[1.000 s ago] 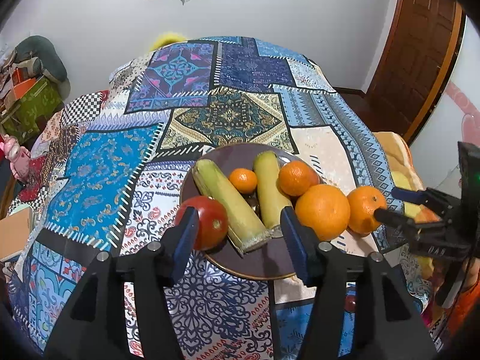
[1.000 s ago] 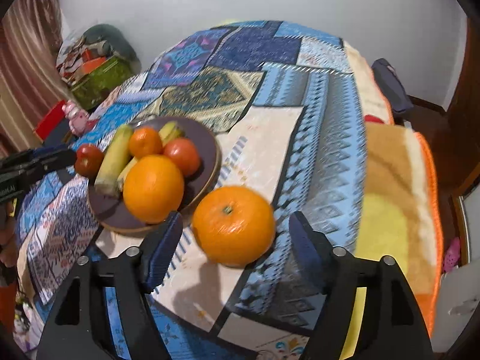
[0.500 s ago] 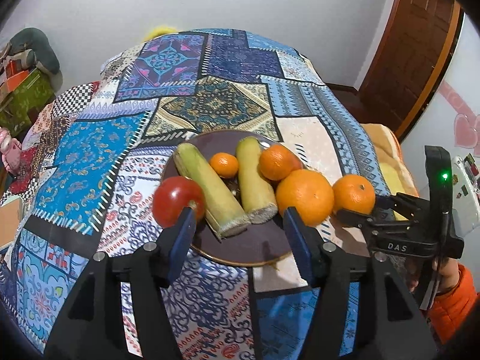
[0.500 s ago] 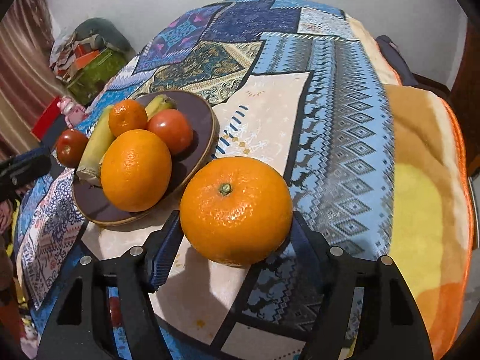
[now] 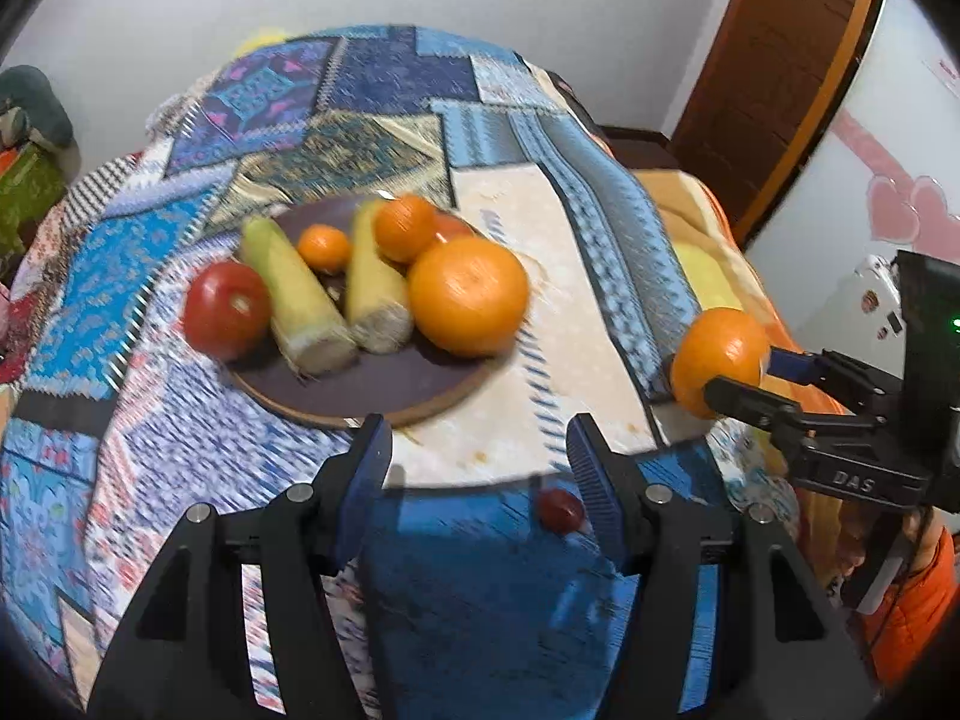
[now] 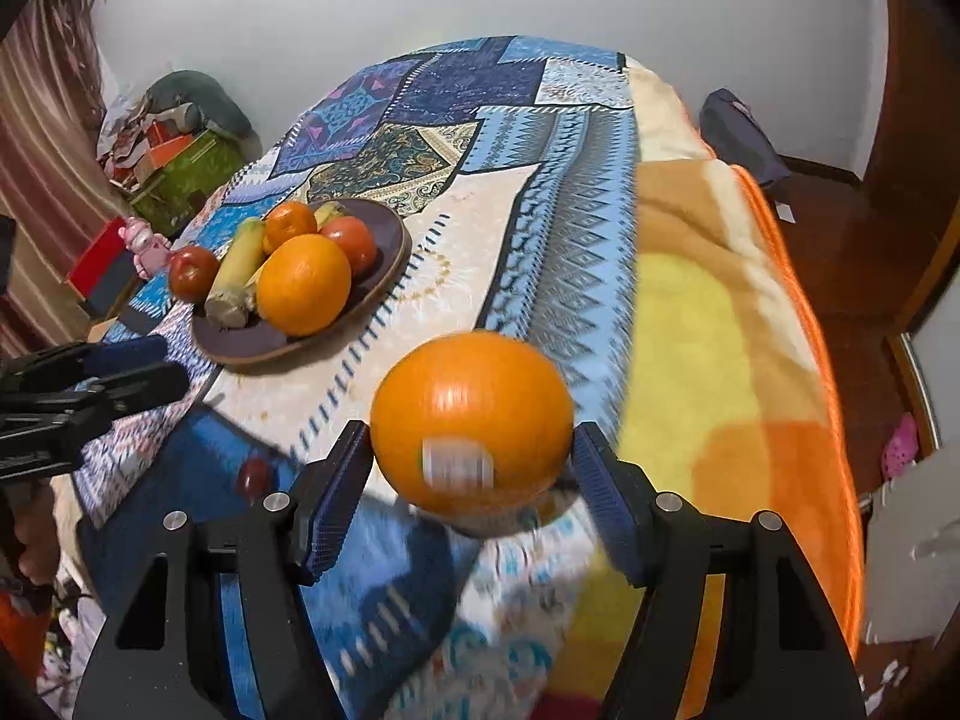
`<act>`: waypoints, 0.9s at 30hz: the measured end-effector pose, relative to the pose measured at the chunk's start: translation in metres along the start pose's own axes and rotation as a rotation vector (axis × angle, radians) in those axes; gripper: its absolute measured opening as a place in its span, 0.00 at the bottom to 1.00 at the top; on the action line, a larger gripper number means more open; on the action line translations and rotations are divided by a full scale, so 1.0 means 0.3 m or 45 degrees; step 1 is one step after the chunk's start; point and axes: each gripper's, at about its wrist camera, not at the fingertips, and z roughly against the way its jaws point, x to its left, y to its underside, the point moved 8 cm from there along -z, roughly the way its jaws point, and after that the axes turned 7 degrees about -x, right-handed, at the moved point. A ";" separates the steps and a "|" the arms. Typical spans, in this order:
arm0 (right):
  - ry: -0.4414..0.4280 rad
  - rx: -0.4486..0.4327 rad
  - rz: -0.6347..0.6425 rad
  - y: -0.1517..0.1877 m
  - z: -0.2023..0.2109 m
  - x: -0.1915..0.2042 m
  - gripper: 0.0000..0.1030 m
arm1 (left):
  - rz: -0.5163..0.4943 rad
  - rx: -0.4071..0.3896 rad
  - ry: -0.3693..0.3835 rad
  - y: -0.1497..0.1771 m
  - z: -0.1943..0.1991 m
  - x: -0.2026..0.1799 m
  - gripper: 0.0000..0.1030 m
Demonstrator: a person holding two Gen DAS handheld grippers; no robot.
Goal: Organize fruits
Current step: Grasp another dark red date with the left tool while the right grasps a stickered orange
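Pinching the orange (image 6: 471, 420), the right hand-held gripper (image 6: 468, 474) hides its sticker — only its own camera shows it.

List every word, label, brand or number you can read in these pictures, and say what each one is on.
"DAS": white letters on the black body of the right hand-held gripper, seen from the left wrist camera.
Sticker on the orange between that gripper's fingers: too blurred to read.
Red marks on the white wall panel at the far right of the left wrist view: too small to read.
Nothing else is readable.
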 end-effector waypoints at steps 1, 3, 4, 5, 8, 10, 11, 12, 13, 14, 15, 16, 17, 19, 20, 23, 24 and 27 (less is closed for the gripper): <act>-0.001 -0.004 -0.001 0.010 0.012 -0.002 0.61 | 0.001 0.015 0.006 0.017 -0.008 -0.017 0.59; -0.005 -0.012 0.000 0.025 0.030 0.000 0.42 | 0.003 0.034 0.007 0.044 -0.021 -0.040 0.59; -0.024 -0.020 -0.003 0.028 0.044 0.005 0.39 | 0.003 0.050 0.013 0.060 -0.030 -0.054 0.59; -0.034 -0.023 -0.002 0.025 0.051 0.012 0.32 | 0.002 0.067 0.021 0.077 -0.041 -0.068 0.59; -0.037 -0.003 0.014 0.025 0.038 0.022 0.29 | -0.018 0.107 0.007 0.115 -0.066 -0.091 0.58; -0.037 -0.004 0.005 0.035 0.037 0.022 0.30 | -0.024 0.113 -0.003 0.128 -0.074 -0.099 0.58; -0.037 -0.002 0.004 0.039 0.037 0.022 0.33 | -0.023 0.115 -0.005 0.134 -0.078 -0.100 0.57; -0.042 0.006 -0.001 0.044 0.038 0.023 0.39 | -0.020 0.119 -0.005 0.138 -0.081 -0.099 0.56; -0.059 0.022 -0.015 0.051 0.031 0.023 0.43 | -0.016 0.127 -0.004 0.145 -0.087 -0.099 0.55; -0.061 0.030 -0.023 0.063 0.028 0.023 0.49 | -0.017 0.135 -0.001 0.149 -0.091 -0.098 0.51; -0.054 0.034 -0.020 0.073 0.028 0.025 0.53 | -0.019 0.144 -0.001 0.155 -0.097 -0.098 0.48; -0.059 0.032 -0.017 0.083 0.023 0.027 0.54 | -0.020 0.149 -0.003 0.159 -0.102 -0.098 0.46; -0.069 0.035 -0.023 0.091 0.025 0.029 0.57 | -0.019 0.153 -0.003 0.164 -0.108 -0.099 0.45; -0.084 0.039 -0.043 0.103 0.022 0.031 0.59 | -0.018 0.151 -0.007 0.168 -0.115 -0.099 0.45; -0.091 0.043 -0.050 0.107 0.016 0.031 0.61 | -0.021 0.148 -0.009 0.167 -0.117 -0.101 0.45; -0.102 0.053 -0.044 0.114 0.012 0.040 0.64 | -0.014 0.145 -0.005 0.158 -0.128 -0.106 0.43; -0.103 0.056 -0.041 0.118 0.012 0.043 0.65 | -0.009 0.144 -0.004 0.154 -0.135 -0.106 0.41; -0.080 0.073 -0.014 0.137 0.002 0.049 0.68 | -0.004 0.138 -0.006 0.149 -0.148 -0.105 0.35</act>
